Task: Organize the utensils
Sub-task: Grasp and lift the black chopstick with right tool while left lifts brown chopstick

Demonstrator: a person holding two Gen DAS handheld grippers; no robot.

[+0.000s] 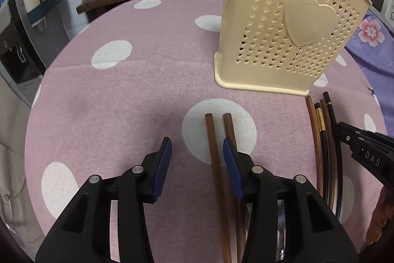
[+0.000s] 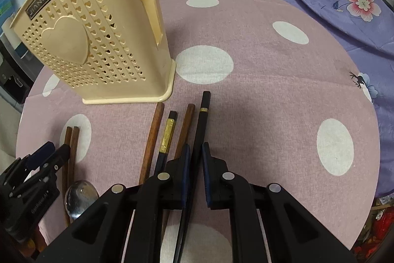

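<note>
- On the desk (image 1: 128, 100), which has a pink cloth with white dots, a cream holder (image 1: 290, 24) stands upright. It has little heart holes and one big heart on its side.
- From the left wrist view, the holder sits at about 1 o'clock, far from the fingers.
- The left hand-held gripper (image 1: 197, 162) is spread wide and holds nothing. Two brown chopsticks (image 1: 216, 164) lie flat on the desk under it. One shows in the gap, close to the right finger. The other runs under that finger.
- At 3 o'clock in this view, a bunch of four more sticks (image 1: 325, 144) lies flat just in front of the holder's foot.
- From the right wrist view, the holder (image 2: 93, 36) stands at 11 o'clock.
- The right hand-held gripper (image 2: 195, 159) has a black chopstick (image 2: 203, 120) between its blue pads. The pads are close on each side of it. I cannot tell if they squeeze it yet.
- Beside the black chopstick lie a brown chopstick (image 2: 184, 130), a black and gold chopstick (image 2: 167, 137) and a second brown chopstick (image 2: 152, 139). They all point toward the holder.
- At 8 o'clock a shiny spoon (image 2: 80, 196) lies near the two brown ones (image 2: 70, 147).
- A purple flower cloth (image 2: 344, 4) covers the space at 2 o'clock.
</note>
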